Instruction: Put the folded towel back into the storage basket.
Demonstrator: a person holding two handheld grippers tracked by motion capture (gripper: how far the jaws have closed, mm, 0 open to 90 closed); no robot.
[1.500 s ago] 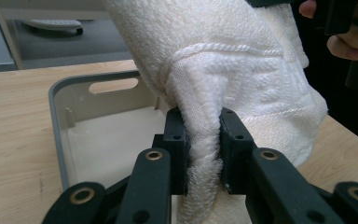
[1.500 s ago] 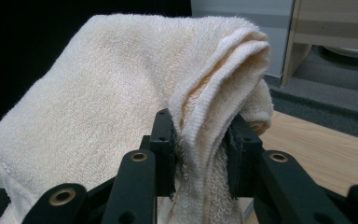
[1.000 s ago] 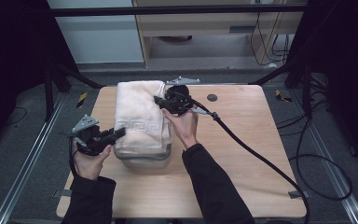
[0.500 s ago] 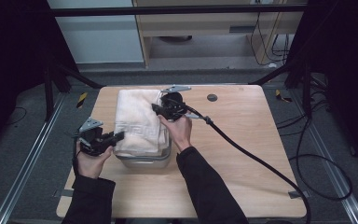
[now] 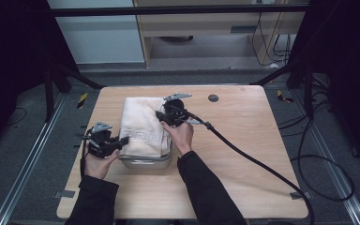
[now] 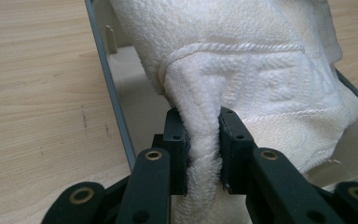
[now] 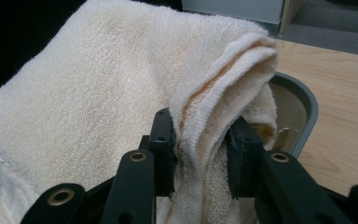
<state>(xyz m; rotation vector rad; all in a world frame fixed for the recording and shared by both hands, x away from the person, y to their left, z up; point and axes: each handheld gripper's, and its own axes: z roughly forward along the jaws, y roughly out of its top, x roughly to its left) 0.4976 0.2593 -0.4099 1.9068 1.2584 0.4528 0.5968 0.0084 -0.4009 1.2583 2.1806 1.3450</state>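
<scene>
A folded cream towel [image 5: 143, 124] lies over a grey plastic bin [image 5: 145, 162] left of the table's middle. At the towel's near left corner my left gripper [image 5: 122, 140] is shut on a pinched fold of the towel [image 6: 203, 140]. My right gripper [image 5: 161, 115] is shut on the towel's far right edge, where the folded layers [image 7: 205, 126] bunch between its jaws. The bin's rim [image 7: 307, 100] shows beside the towel in the right gripper view. The bin's inner wall [image 6: 121, 79] shows under the towel in the left gripper view.
The wooden table [image 5: 243, 154] has a small dark round hole [image 5: 213, 98] at its far side. A thick black cable [image 5: 253, 159] trails from the right gripper across the table to the right. Metal rails run along the floor on both sides.
The right gripper has moved left and toward the person, carrying the towel's far edge over the bin. The left gripper has barely moved.
</scene>
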